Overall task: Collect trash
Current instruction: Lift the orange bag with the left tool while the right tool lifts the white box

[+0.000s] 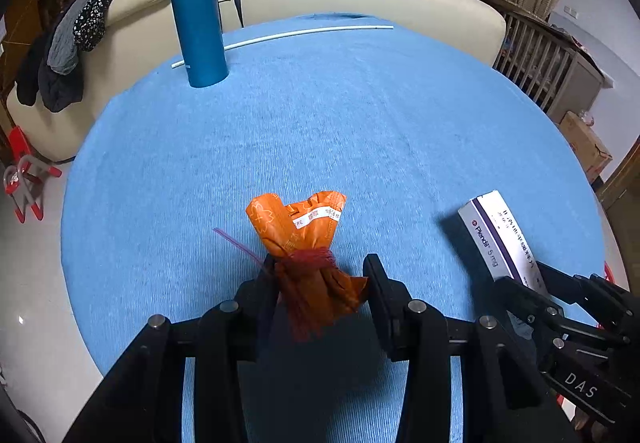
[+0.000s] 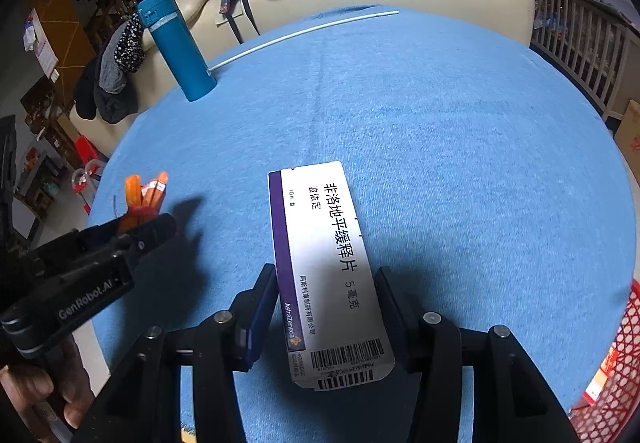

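Over the blue surface (image 1: 360, 123), I am holding trash in both grippers.
Left gripper (image 1: 320, 275) is pinching the orange wrapper (image 1: 308, 239) (red-tied); right gripper (image 2: 326, 295) is clamping the medicine box (image 2: 324, 243) aloft.

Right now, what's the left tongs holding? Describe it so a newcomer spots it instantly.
Start at the round table under the blue cloth; at its near edge the left tongs are shut on a crumpled orange wrapper. It is cinched at the waist with red string, unlike the flat white-and-purple medicine box beside it.
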A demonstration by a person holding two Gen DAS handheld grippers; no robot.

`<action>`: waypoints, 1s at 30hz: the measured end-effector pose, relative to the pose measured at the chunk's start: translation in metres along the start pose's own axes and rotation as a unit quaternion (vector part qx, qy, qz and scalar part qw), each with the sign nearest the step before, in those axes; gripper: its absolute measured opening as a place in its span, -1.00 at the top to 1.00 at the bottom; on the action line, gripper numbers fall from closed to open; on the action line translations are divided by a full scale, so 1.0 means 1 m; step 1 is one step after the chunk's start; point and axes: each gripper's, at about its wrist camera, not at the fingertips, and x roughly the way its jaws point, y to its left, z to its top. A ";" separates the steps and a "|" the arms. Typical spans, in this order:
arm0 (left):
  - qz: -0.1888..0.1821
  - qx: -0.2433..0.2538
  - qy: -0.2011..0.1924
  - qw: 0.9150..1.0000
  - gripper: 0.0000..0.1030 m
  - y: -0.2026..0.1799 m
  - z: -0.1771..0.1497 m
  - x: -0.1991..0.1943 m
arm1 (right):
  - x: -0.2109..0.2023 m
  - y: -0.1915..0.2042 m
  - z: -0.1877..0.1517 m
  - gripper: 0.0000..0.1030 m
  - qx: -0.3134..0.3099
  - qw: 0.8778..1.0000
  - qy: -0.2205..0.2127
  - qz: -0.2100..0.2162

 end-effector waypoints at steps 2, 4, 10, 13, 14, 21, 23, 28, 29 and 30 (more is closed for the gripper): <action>-0.002 0.001 0.002 1.000 0.15 -0.001 -0.006 -0.002 | -0.005 -0.001 -0.006 -0.02 0.011 1.000 -0.006 0.001; -0.001 0.004 0.003 1.000 0.15 -0.002 -0.011 -0.005 | -0.009 -0.001 -0.013 -0.02 0.021 1.000 -0.011 0.003; 0.001 0.013 -0.001 1.000 0.15 -0.007 -0.018 -0.013 | -0.022 -0.002 -0.023 -0.02 0.034 0.999 -0.026 0.004; 0.003 0.018 -0.005 1.000 0.15 -0.010 -0.023 -0.018 | -0.030 -0.001 -0.025 -0.02 0.041 0.998 -0.036 0.005; 0.003 0.021 -0.007 1.000 0.15 -0.011 -0.025 -0.020 | -0.032 0.000 -0.026 -0.02 0.042 0.998 -0.039 0.005; 0.005 0.044 -0.024 0.999 0.15 -0.021 -0.042 -0.032 | -0.045 0.003 -0.038 -0.02 0.050 0.997 -0.056 0.006; 0.005 0.048 -0.036 0.998 0.14 -0.024 -0.047 -0.038 | -0.047 0.001 -0.040 -0.02 0.053 0.997 -0.059 0.006; 0.010 0.064 -0.060 0.996 0.14 -0.035 -0.057 -0.048 | -0.052 -0.004 -0.047 -0.02 0.061 0.996 -0.067 0.000; 0.011 0.066 -0.062 0.996 0.14 -0.036 -0.059 -0.048 | -0.053 -0.005 -0.047 -0.02 0.062 0.996 -0.068 0.000; 0.012 0.067 -0.062 0.996 0.14 -0.037 -0.060 -0.048 | -0.053 -0.006 -0.048 -0.02 0.063 0.996 -0.070 0.000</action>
